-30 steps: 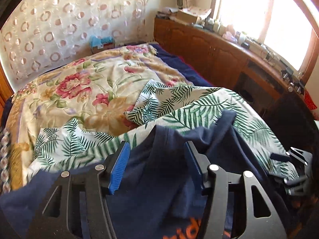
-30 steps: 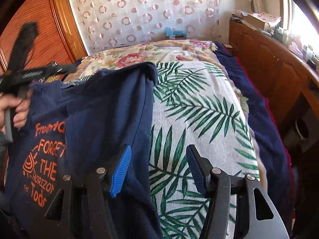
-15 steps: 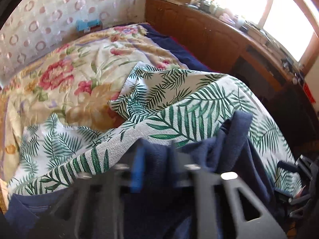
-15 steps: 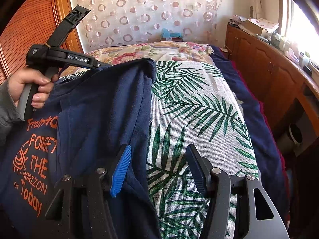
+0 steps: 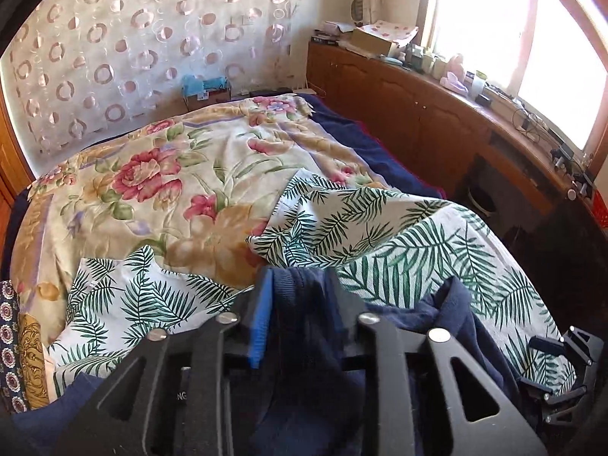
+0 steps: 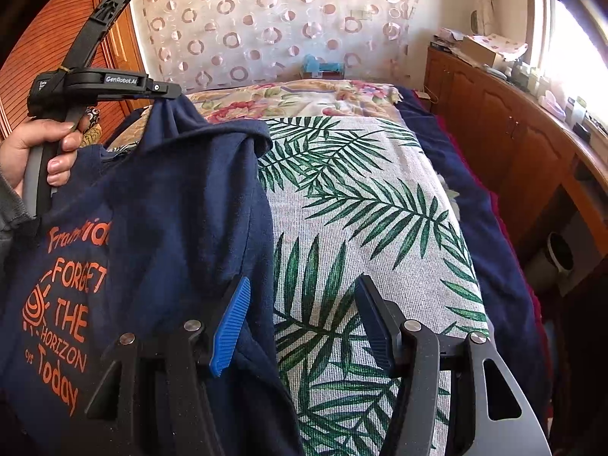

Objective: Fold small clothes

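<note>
A navy T-shirt (image 6: 159, 209) with orange lettering (image 6: 64, 304) lies at the near end of the bed, one part raised. My left gripper (image 6: 171, 93), held by a hand (image 6: 34, 148), has that raised fold hanging from its tip. In the left wrist view a thick bunch of the navy cloth (image 5: 304, 342) fills the gap of the left gripper (image 5: 300, 296), whose jaws are opening while the pads still press on it. My right gripper (image 6: 304, 315) stands open and low over the shirt's right edge, nothing between its pads.
A palm-leaf cloth (image 6: 361, 209) covers the near half of the bed, with a floral bedspread (image 5: 152, 190) beyond it. A wooden cabinet (image 6: 494, 121) with clutter on top runs along the right under the window. A wooden wardrobe door (image 6: 49, 38) stands at the left.
The left gripper went from open around the shirt to closed on a fold, then rose and lifted that fold off the bed. The right gripper has stayed where it was.
</note>
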Demonstrator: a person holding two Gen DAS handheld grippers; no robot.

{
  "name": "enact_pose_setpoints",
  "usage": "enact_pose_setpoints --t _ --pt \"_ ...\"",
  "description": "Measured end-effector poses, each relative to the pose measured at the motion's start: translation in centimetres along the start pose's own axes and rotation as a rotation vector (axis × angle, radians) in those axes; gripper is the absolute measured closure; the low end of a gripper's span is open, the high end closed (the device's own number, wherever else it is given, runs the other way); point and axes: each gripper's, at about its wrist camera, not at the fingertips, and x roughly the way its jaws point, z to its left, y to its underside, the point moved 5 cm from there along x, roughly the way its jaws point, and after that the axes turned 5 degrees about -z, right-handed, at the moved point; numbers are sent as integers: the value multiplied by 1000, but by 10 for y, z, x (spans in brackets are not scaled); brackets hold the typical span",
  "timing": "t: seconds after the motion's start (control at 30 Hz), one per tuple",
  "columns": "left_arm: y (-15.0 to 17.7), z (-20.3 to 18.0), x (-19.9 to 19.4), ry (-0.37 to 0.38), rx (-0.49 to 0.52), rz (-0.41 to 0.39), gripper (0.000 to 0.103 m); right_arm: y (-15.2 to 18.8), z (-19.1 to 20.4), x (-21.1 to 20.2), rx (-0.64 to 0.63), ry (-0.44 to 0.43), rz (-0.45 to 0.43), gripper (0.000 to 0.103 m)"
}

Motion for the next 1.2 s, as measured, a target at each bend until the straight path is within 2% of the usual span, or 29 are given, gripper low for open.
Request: enact_pose_setpoints --t 0.03,0.1,0.17,0.3,0.47,0.67,0.8,0.97,1.13,1.2 --pt "3 -4 -4 17 9 -6 59 0 0 0 -2 1 0 44" --pt "9 -11 -12 55 22 -7 56 -1 0 -1 -4 2 1 44" --pt "16 -16 -21 80 27 -9 34 -1 -3 -2 1 9 0 44" --pt "38 -24 -40 121 24 3 28 -1 -10 -5 35 -6 -8 44" --pt "69 -23 -72 97 21 3 28 3 -13 -12 45 -29 -12 44" --pt "106 11 -121 4 -41 -14 28 -2 -9 -15 15 -86 7 44" --pt "121 47 -156 -72 -105 -38 28 -27 -2 -4 5 -150 4 44" --pt "133 99 -200 -204 -176 -87 28 -63 10 25 -28 -179 12 44" --pt "143 146 -221 -302 -232 -109 28 -86 16 52 -25 -201 37 44" --pt "146 164 -220 -321 -245 -100 33 -92 11 62 -5 -192 43 44"
